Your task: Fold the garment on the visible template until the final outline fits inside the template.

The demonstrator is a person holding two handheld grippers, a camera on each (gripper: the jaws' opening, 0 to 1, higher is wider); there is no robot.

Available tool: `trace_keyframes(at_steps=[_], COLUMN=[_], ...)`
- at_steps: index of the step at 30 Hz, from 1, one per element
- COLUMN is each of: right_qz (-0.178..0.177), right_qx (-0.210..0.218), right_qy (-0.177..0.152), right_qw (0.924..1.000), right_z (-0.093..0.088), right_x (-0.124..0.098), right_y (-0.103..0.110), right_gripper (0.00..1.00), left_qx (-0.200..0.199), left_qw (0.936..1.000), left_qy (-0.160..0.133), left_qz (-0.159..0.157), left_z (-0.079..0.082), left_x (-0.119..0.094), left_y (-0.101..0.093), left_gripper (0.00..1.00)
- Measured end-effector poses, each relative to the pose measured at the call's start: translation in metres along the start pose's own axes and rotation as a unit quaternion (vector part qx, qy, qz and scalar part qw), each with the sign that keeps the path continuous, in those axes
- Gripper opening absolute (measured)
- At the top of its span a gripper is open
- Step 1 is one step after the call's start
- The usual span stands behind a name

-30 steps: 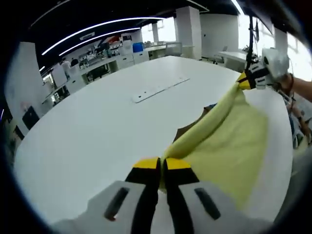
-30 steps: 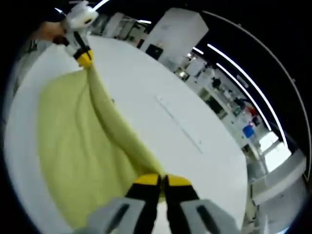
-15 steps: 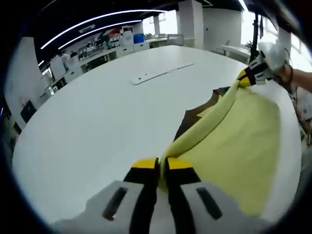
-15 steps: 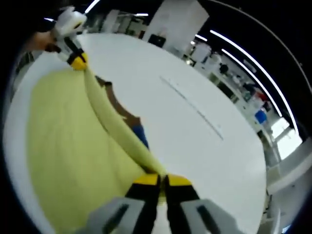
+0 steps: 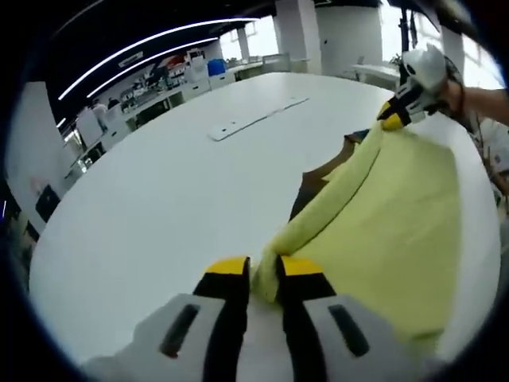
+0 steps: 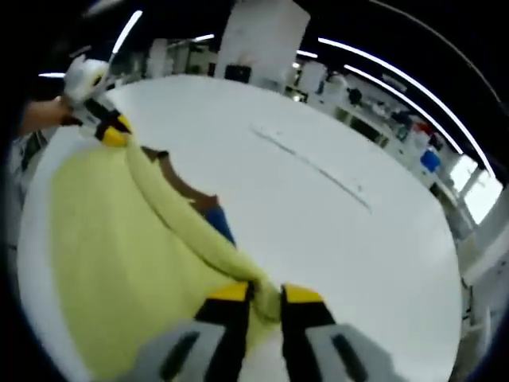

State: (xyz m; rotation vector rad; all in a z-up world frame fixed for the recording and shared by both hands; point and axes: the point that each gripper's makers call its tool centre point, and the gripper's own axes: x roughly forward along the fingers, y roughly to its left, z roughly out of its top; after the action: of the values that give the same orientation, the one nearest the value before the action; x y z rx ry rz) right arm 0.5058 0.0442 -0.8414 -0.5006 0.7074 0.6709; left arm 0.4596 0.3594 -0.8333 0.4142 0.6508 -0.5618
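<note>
So that the soft pale-yellow cloth garment (image 5: 382,215) folds onto the brown template (image 6: 184,185) beyond my fingertips, my left gripper (image 5: 256,267) and right gripper (image 6: 256,293) each pinch one end of its rolled edge.

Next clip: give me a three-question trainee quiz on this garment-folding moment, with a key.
1. True or false: both grippers grip the yellow garment.
2. What lies under the garment's folded edge? A) a brown template B) a red tray C) a metal rack
3. Fill in: the garment rests on a ___ table.

Key:
1. True; the left gripper and right gripper each pinch that edge.
2. A, the brown template.
3. White; see the table.
</note>
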Motion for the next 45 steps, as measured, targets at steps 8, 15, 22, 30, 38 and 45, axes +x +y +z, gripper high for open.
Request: trace_keyframes(at_steps=[8, 15, 22, 30, 38, 45], right_qz=[0.01, -0.003, -0.008, 0.01, -0.024, -0.016], right_qx=[-0.075, -0.126, -0.092, 0.17, 0.272, 0.272], right_qy=[0.001, 0.016, -0.004, -0.046, -0.076, -0.077], right_qw=[0.9972, 0.9919, 0.9957, 0.9843, 0.959, 0.9591], right_z=[-0.001, -0.009, -0.001, 0.003, 0.001, 0.004], right_x=[-0.006, -0.004, -0.007, -0.004, -0.012, -0.016], right_y=[0.006, -0.001, -0.004, -0.014, -0.033, -0.026], right_gripper=[0.19, 0.03, 0.0, 0.0, 0.21, 0.39], left_qx=[0.07, 0.099, 0.029, -0.14, -0.206, -0.243], left_qw=[0.9971, 0.9949, 0.9993, 0.989, 0.9739, 0.9645], left_qy=[0.015, 0.022, -0.006, -0.023, -0.046, -0.065], left_qz=[-0.023, -0.008, 0.023, 0.044, 0.083, 0.082], left_z=[-0.008, -0.011, -0.001, -0.002, -0.004, -0.002], left_x=[-0.01, -0.003, -0.005, -0.005, -0.008, -0.014], left_y=[-0.005, 0.002, 0.014, 0.015, 0.037, 0.039], left_gripper=[0.14, 0.08, 0.0, 0.01, 0.07, 0.24])
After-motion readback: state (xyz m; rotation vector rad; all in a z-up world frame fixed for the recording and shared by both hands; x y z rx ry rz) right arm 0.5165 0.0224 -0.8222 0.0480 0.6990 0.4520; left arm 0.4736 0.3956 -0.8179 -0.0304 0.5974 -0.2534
